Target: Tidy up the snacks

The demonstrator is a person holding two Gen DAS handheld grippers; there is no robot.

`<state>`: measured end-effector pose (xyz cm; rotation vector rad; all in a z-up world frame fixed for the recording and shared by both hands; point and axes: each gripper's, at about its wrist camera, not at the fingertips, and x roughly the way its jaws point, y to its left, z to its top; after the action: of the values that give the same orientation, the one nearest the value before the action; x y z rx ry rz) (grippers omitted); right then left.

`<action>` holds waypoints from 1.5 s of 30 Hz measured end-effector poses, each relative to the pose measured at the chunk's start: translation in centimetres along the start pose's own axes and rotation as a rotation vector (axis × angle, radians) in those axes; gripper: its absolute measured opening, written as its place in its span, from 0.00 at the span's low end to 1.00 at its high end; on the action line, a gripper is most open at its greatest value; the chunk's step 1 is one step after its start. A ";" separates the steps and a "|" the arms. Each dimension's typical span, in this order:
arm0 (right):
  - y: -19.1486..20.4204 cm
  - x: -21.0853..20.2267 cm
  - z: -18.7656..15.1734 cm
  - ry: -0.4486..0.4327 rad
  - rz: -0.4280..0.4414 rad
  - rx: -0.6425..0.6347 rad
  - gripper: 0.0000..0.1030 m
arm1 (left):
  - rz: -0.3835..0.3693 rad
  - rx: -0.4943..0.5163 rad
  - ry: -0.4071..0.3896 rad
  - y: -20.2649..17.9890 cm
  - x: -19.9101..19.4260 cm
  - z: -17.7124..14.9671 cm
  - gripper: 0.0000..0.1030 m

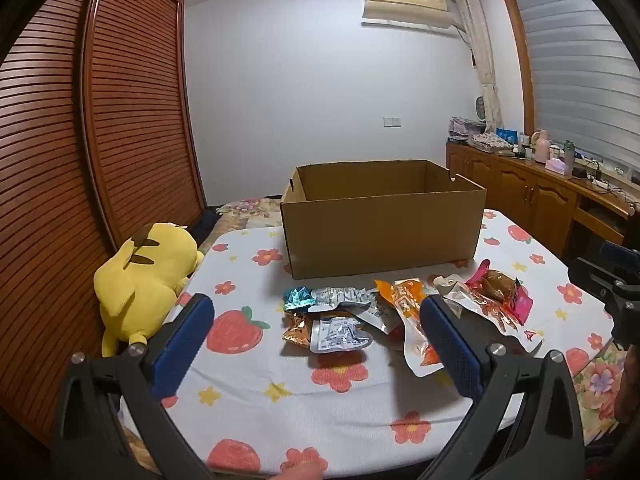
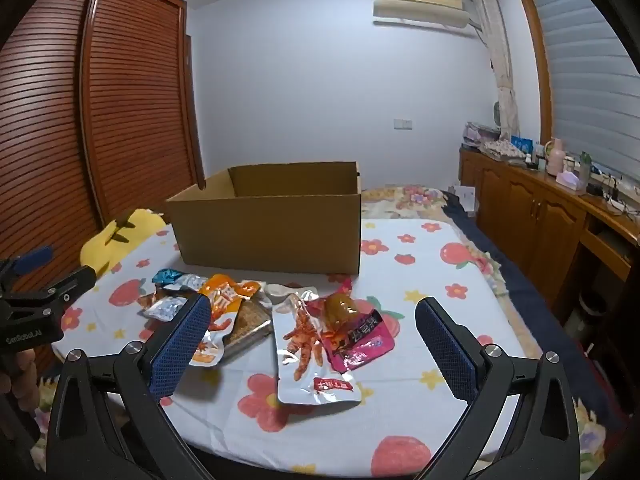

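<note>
While our left gripper point(image 1: 316, 324) gapes wide and empty, we count 1 cardboard box point(image 1: 380, 220) behind 1 snack heap point(image 1: 400, 312) on the tablecloth point(image 1: 280, 400). From the right gripper point(image 2: 312, 328), equally spread and empty, 1 chicken-feet pouch point(image 2: 308, 352) lies nearest.

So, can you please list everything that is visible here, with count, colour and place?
cardboard box: one, brown, open, on the table behind the snacks
snack packets: several, silver, orange, pink and teal, in a loose pile before the box
tablecloth: one, white with red fruit and flowers, over the table
plush toy: one, yellow, at the table's left edge
wardrobe: one, brown, slatted, left
air conditioner: one, cream, high on the wall
left gripper: black, blue pads, open
right gripper: same, open
</note>
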<state>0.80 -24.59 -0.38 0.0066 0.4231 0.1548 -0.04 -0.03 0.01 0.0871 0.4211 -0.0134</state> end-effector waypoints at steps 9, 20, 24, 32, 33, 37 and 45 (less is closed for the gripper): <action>0.0 0.0 -0.1 0.000 0.002 0.005 1.00 | -0.009 -0.013 -0.002 0.5 -0.5 0.4 1.00; -0.1 0.0 -0.3 0.003 0.003 0.009 1.00 | -0.015 -0.016 -0.008 0.2 -0.9 0.6 1.00; -0.1 0.1 -0.3 0.006 0.004 0.009 1.00 | -0.019 -0.017 -0.009 0.2 -0.9 0.5 1.00; 0.0 -0.1 -0.2 0.002 0.005 0.009 1.00 | -0.019 -0.012 -0.014 0.0 -1.1 0.7 1.00; 0.0 -0.1 -0.2 0.003 0.005 0.009 1.00 | -0.016 -0.009 -0.015 0.0 -1.2 0.8 1.00; 0.0 -0.2 -0.1 0.005 0.006 0.007 1.00 | -0.016 -0.009 -0.016 0.0 -1.2 0.8 1.00; 0.1 -0.2 -0.1 0.006 0.005 0.006 1.00 | -0.015 -0.007 -0.017 0.0 -1.2 0.7 1.00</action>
<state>0.59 -24.56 -0.41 0.0131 0.4299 0.1588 -0.85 -0.13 1.19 0.0766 0.4048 -0.0278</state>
